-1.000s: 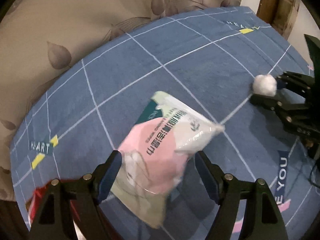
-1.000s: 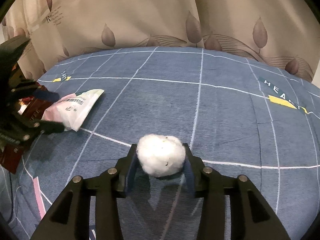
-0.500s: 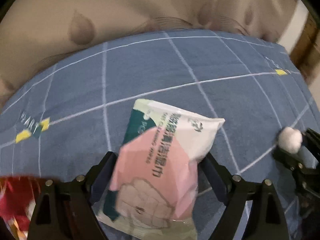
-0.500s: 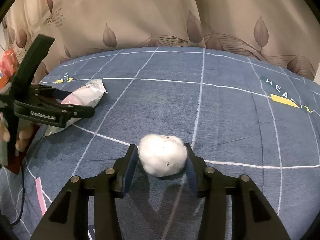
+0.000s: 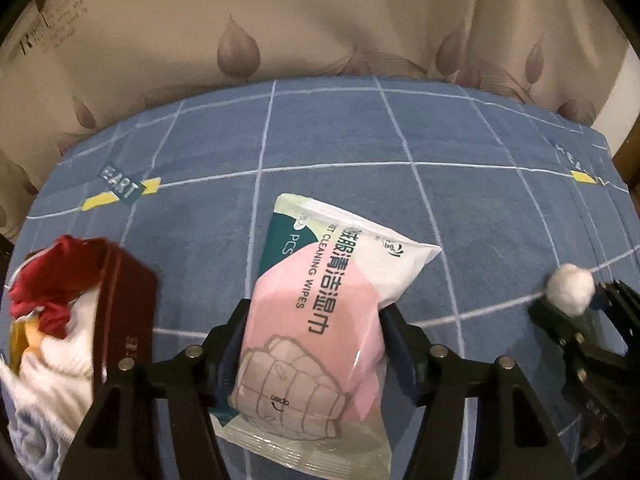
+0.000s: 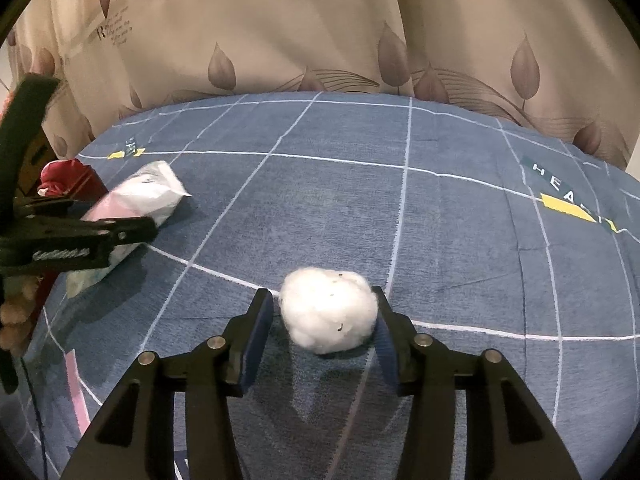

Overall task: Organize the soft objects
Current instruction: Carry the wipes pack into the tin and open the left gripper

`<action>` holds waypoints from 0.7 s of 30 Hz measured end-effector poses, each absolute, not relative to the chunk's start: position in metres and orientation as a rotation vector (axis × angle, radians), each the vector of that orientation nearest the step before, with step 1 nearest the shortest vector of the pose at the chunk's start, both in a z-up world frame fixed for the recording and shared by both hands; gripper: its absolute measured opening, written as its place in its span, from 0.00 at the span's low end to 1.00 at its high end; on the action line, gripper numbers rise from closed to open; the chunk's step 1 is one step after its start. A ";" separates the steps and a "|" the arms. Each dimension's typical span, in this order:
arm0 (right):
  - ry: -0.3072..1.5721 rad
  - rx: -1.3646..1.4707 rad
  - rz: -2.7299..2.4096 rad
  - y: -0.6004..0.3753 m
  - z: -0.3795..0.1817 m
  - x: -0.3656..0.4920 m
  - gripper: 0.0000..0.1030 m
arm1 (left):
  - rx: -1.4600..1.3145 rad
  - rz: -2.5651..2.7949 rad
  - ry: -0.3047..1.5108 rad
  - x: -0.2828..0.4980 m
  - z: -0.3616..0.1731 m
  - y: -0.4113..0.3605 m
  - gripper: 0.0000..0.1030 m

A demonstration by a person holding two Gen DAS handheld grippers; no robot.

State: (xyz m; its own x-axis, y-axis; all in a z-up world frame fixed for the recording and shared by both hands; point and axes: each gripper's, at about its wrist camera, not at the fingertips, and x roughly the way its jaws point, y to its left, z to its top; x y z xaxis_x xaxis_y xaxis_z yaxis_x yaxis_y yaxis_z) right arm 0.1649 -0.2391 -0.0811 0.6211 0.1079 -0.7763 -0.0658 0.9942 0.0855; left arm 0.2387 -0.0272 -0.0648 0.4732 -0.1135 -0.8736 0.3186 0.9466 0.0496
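A pink, white and green pack of cleaning wipes (image 5: 320,300) lies lengthwise between the fingers of my left gripper (image 5: 315,312). Its jaws are closing and both pads touch the pack's sides. From the right wrist view the wipes pack (image 6: 148,192) looks tilted in that left gripper (image 6: 104,216). A white cotton ball (image 6: 328,314) rests on the blue bedspread (image 6: 460,240) between the fingers of my right gripper (image 6: 321,300). Those jaws are opening slightly, with a gap at the left pad. The left wrist view shows the same cotton ball (image 5: 570,294) at its right edge.
A dark red box (image 5: 124,312) stands at the left, holding a red cloth (image 5: 60,276) and white cloths (image 5: 52,368). A beige leaf-print curtain (image 5: 320,20) hangs behind the bed. A hand (image 6: 16,312) shows at the left edge of the right wrist view.
The left gripper rolled and shifted, bringing the red box into its view, and its jaws narrowed onto the wipes pack. The right jaws widened a little around the cotton ball, which stayed put.
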 end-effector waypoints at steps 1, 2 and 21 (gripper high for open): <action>0.896 0.047 0.098 -0.239 -0.081 0.165 0.45 | 0.225 -0.266 1.027 0.232 -0.061 -0.027 0.62; 0.896 0.045 0.098 -0.239 -0.081 0.165 0.45 | 0.233 -0.261 1.011 0.227 -0.057 -0.028 0.62; 0.898 0.031 0.095 -0.238 -0.082 0.164 0.45 | 0.267 -0.221 0.895 0.183 -0.015 -0.028 0.62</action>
State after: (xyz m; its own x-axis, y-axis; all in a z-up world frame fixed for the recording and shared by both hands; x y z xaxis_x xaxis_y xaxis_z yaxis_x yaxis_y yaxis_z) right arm 0.1639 -0.2375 -0.0819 0.6196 0.0952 -0.7791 -0.0695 0.9954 0.0664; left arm 0.1830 -0.0280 -0.0150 0.6063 -0.0777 -0.7914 0.2993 0.9444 0.1365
